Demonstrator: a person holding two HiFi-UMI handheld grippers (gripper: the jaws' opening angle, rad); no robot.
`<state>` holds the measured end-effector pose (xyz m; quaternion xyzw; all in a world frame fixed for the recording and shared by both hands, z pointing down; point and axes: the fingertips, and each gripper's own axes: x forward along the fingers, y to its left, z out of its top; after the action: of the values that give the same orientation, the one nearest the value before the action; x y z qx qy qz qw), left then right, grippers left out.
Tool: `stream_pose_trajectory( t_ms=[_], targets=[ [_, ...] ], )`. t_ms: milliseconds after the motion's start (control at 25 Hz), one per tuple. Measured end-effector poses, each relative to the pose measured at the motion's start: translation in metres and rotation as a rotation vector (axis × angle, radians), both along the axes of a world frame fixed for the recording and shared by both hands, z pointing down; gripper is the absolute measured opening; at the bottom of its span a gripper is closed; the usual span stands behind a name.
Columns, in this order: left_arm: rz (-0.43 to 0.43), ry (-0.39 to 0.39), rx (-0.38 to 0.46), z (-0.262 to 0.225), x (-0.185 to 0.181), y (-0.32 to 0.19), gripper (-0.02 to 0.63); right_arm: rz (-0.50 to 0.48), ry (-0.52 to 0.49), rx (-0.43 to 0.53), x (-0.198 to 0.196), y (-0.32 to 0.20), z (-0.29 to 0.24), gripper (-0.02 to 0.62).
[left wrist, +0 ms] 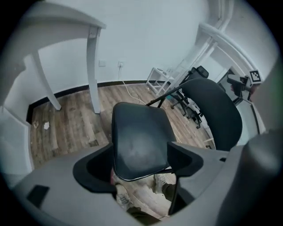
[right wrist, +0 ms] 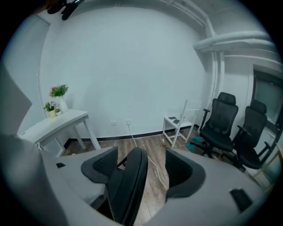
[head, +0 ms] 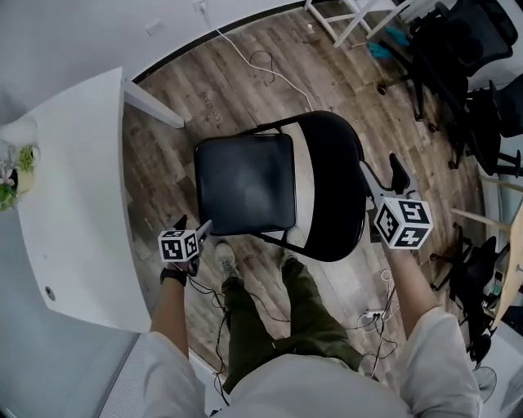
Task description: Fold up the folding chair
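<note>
A black folding chair stands unfolded on the wood floor, its seat to the left and its rounded backrest to the right. My left gripper hangs at the seat's near-left corner. In the left gripper view the left gripper is open, and the seat shows between its fingers with no pad pressing on it. My right gripper is just beyond the backrest's top edge. In its own view the right gripper is open astride the backrest, with a gap on the right side.
A white table stands close on the left. Black office chairs crowd the right, with a white rack at the back. A cable trails across the floor behind the chair. The person's shoes are right by the seat.
</note>
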<state>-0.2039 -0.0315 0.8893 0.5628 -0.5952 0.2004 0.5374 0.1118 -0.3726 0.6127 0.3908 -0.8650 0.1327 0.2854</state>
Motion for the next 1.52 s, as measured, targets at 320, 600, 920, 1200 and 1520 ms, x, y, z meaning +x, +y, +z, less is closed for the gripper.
stream_pose_trajectory(
  t_ms=[320, 600, 920, 1200, 1520],
  targets=[
    [-0.084, 0.190, -0.062, 0.109, -0.032, -0.012, 0.385, -0.018, -0.046, -0.221, -0.035, -0.032, 0.058, 0.345],
    [-0.038, 0.318, -0.060, 0.174, -0.030, -0.023, 0.404, -0.021, -0.003, -0.367, -0.049, -0.049, 0.099, 0.345],
    [-0.015, 0.479, -0.033, 0.221, -0.013, -0.029, 0.422, -0.106, -0.067, -0.553, -0.074, -0.047, 0.124, 0.260],
    [-0.112, 0.742, 0.057, 0.244, -0.006, -0.031, 0.442, -0.157, -0.011, -0.608, -0.084, -0.041, 0.141, 0.133],
    [-0.083, 0.759, 0.054, 0.238, -0.001, -0.030, 0.428, -0.169, -0.062, -0.647, -0.081, -0.042, 0.140, 0.124]
  ],
)
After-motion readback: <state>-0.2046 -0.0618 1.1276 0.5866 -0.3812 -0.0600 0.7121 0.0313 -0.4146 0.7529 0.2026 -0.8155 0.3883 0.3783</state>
